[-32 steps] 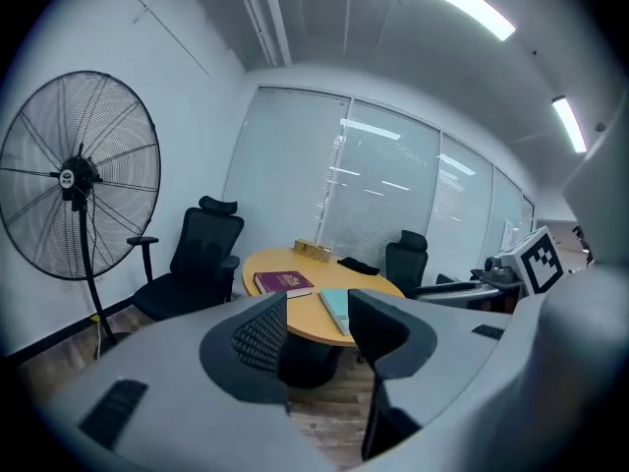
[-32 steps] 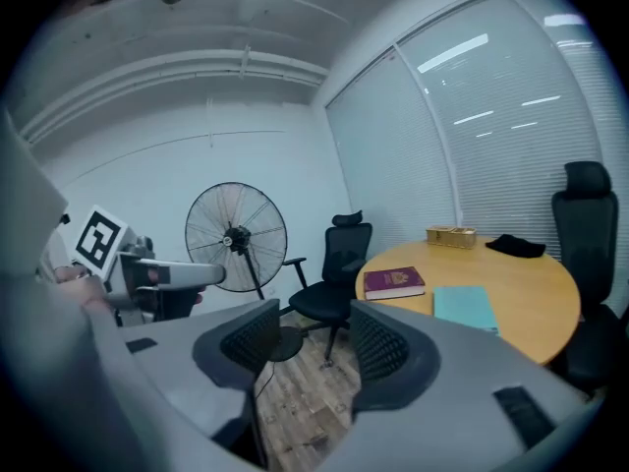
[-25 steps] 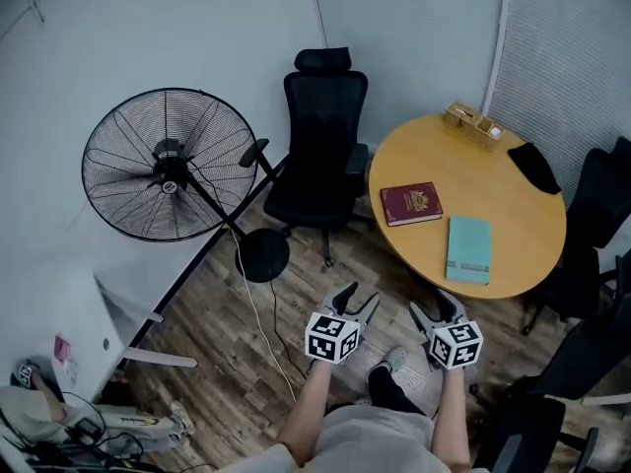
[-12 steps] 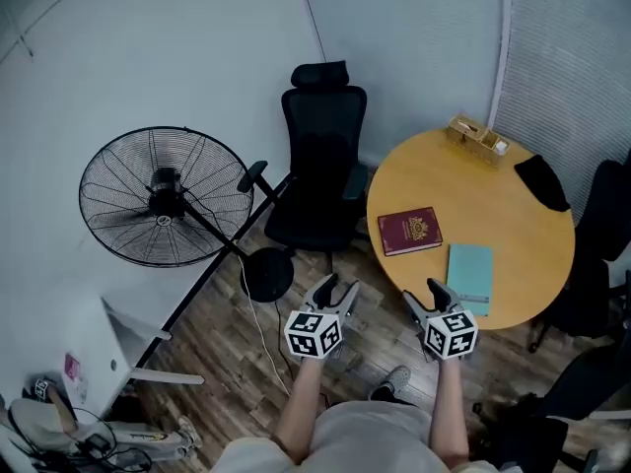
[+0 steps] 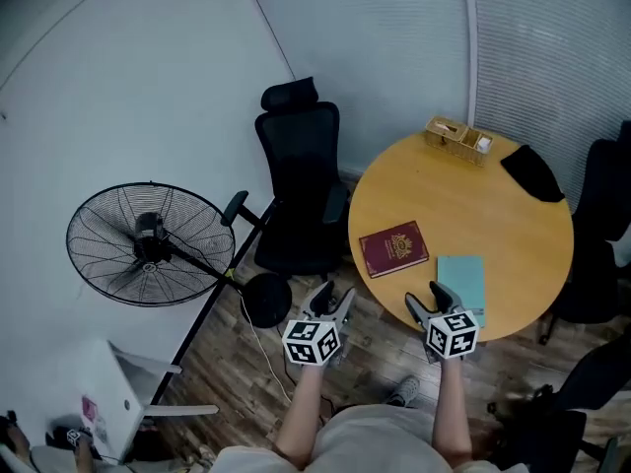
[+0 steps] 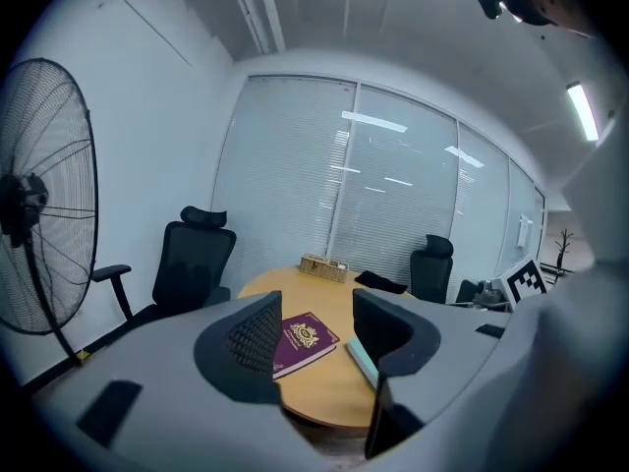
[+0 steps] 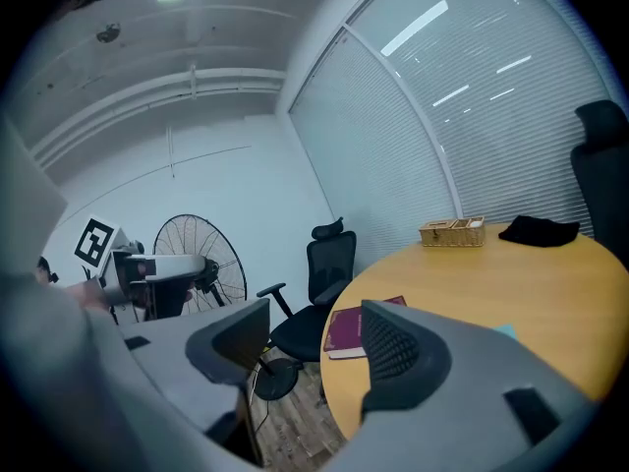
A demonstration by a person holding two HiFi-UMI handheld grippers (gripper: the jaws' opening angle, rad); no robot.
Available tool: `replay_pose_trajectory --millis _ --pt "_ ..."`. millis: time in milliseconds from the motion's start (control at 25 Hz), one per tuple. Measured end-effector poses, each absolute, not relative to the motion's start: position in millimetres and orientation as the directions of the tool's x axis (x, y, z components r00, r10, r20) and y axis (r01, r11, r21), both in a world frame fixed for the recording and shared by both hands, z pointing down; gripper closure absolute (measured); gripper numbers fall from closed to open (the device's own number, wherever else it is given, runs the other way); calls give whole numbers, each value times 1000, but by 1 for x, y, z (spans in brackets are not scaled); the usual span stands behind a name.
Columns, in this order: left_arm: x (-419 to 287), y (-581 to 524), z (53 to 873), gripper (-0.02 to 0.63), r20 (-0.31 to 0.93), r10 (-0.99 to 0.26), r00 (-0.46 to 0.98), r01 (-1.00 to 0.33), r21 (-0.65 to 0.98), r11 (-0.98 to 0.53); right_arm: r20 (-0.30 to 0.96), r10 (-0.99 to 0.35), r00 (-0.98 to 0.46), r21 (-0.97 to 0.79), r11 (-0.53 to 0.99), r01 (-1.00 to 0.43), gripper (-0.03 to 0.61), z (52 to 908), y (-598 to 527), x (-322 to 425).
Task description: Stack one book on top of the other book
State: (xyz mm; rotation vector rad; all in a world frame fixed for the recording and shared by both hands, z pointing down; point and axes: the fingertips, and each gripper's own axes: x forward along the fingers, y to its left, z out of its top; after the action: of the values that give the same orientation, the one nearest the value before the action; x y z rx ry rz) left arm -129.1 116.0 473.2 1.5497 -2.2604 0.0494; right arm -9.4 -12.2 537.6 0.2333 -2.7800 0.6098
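Observation:
A maroon book (image 5: 393, 248) with a gold crest lies on the round wooden table (image 5: 513, 215), near its front left edge. Beside it to the right lies a teal book (image 5: 461, 281). Both books lie flat and apart. My left gripper (image 5: 330, 301) hovers open over the floor, short of the table, with nothing between its fingers. My right gripper (image 5: 430, 303) is open too, at the table's near edge just before the teal book. The maroon book (image 6: 303, 338) and the teal book's edge (image 6: 360, 360) show between the left jaws; the maroon book (image 7: 349, 330) also shows in the right gripper view.
A black office chair (image 5: 297, 190) stands left of the table, and a standing fan (image 5: 148, 245) with its round base (image 5: 264, 299) further left. On the table's far side sit a wicker tray (image 5: 456, 138) and a black cloth (image 5: 531, 172). More black chairs (image 5: 599, 225) crowd the right.
Both grippers have moved forward towards the table, still open and empty. The table and books now lie closer, and the right gripper has come up to the table's near edge.

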Motion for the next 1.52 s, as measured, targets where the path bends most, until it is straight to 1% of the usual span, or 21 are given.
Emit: replay_pose_trajectory --millis 240,360,560,880,1080,1320,1520 --pt "-122 92 498 373 380 -890 -254 -910 217 352 343 -143 -929 -397 874 -281 302 556 -32 11" --pt "-115 85 505 374 377 -896 -234 -910 240 339 352 -176 -920 -405 857 -319 302 563 -43 23" --pt "-122 84 525 376 395 -892 -221 -903 263 340 373 -190 -908 -403 848 -343 302 576 -50 22" --pt "-164 67 561 379 433 -874 -221 -876 306 373 388 -168 -906 -382 865 -325 302 580 -69 -26" --pt "-204 41 572 379 431 -869 -243 -840 355 411 432 -164 -887 -353 874 -334 302 586 -99 -58" --pt "-241 15 594 379 459 -853 -250 -810 383 443 475 -156 -866 -333 879 -341 302 594 -133 -104" --pt "-264 -4 623 379 486 -829 -278 -772 401 494 525 -127 -842 -317 888 -332 302 617 -150 -136"
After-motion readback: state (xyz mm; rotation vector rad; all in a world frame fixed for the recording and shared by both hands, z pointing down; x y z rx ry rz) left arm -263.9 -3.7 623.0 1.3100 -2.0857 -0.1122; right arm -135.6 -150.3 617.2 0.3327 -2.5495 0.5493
